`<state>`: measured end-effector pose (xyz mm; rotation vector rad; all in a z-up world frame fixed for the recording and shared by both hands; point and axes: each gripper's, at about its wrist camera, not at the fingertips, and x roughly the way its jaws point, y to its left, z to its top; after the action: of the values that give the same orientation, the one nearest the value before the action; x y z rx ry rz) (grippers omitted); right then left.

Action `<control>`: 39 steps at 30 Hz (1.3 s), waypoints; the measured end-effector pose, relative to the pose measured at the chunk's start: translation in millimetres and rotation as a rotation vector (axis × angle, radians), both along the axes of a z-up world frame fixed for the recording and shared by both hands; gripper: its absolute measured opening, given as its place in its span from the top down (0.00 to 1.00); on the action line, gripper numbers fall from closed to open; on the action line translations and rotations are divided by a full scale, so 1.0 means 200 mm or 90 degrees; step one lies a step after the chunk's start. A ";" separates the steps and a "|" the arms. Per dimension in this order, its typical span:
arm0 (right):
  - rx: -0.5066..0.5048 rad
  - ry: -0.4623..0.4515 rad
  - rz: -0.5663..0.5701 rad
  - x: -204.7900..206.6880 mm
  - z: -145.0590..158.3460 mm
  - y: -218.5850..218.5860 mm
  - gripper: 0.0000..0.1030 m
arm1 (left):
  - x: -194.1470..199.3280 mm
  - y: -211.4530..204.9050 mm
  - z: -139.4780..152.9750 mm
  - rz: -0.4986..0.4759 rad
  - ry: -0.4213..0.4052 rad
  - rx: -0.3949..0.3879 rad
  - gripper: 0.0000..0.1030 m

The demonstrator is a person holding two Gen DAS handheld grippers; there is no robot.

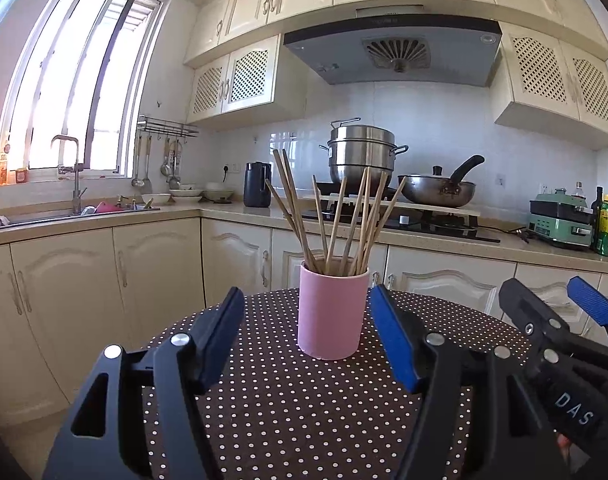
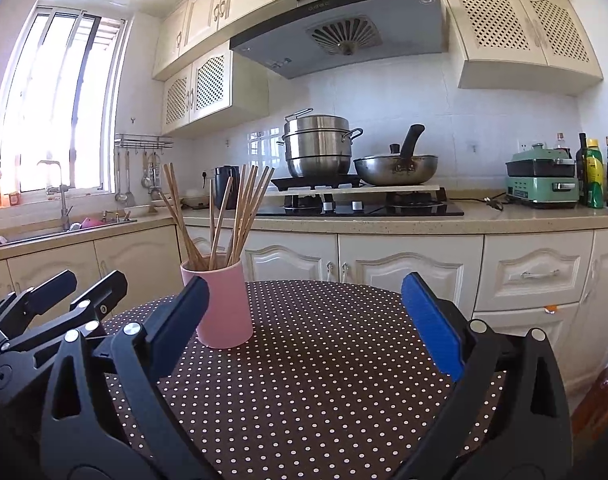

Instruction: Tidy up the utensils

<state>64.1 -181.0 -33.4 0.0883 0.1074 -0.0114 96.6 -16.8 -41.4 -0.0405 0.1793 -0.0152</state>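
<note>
A pink cup (image 1: 331,316) holding several wooden chopsticks (image 1: 336,220) stands upright on a round table with a brown polka-dot cloth (image 1: 283,408). My left gripper (image 1: 307,298) is open, and the cup stands just ahead of its blue pads with no pad pressing on it. To its right, my right gripper (image 1: 544,292) shows with its jaws apart. In the right wrist view the right gripper (image 2: 306,284) is open and holds nothing. There the cup (image 2: 227,312) sits partly behind its left finger (image 2: 179,320), and the left gripper (image 2: 95,280) is at the far left.
Beyond the table runs a kitchen counter (image 2: 504,220) with a hob carrying a steel steamer pot (image 2: 318,148) and a wok (image 2: 396,168). A sink with a tap (image 1: 73,184) is at the left, a black kettle (image 1: 257,190) by the corner, a green appliance (image 2: 542,178) and bottles at the right.
</note>
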 end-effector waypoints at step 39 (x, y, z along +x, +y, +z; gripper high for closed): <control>0.020 0.039 -0.006 0.05 -0.02 -0.02 0.08 | 0.02 -0.01 -0.01 0.002 0.019 0.001 0.29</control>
<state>74.8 -185.3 -38.2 0.1196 0.1690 -0.0213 100.1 -18.3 -44.1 -0.0396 0.2093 -0.0116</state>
